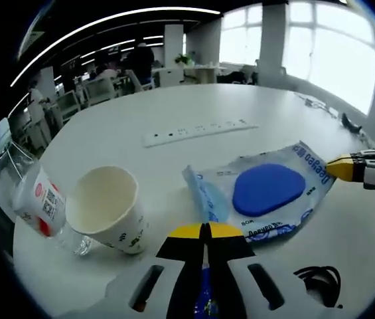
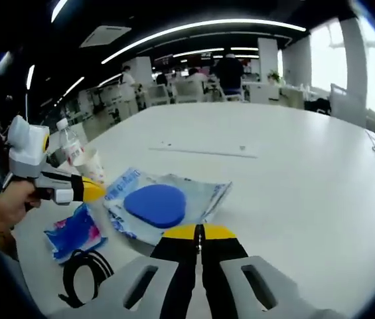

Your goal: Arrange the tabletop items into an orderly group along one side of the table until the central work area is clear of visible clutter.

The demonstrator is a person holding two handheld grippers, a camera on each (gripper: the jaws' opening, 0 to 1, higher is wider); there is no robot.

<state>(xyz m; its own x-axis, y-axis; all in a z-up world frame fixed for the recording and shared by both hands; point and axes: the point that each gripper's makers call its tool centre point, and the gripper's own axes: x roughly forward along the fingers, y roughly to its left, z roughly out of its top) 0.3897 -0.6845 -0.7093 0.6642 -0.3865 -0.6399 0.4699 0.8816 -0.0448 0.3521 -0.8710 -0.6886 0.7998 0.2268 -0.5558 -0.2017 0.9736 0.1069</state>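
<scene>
Two grippers are at work over one white table. In the left gripper view we see the left gripper nearest us, its yellow-tipped jaws pressed together on the folded near edge of a clear plastic pouch that carries a blue oval pad. A small blue packet lies under this gripper, partly hidden by it, and a coiled black cable rests on the table just to its right. Left of the jaws a paper cup lies tipped on its side with its mouth toward us, touching a plastic bottle with a red and white label, also on its side. Beyond the pouch a white power strip lies flat, well apart from the rest.

In the right gripper view the right gripper has its jaws clenched at the pouch's other edge, holding it. From there we see the left gripper held in a hand at the left side, with the blue packet and black cable on the table below it, and the cup and bottle just behind. Chairs, tables and people show in the far room.
</scene>
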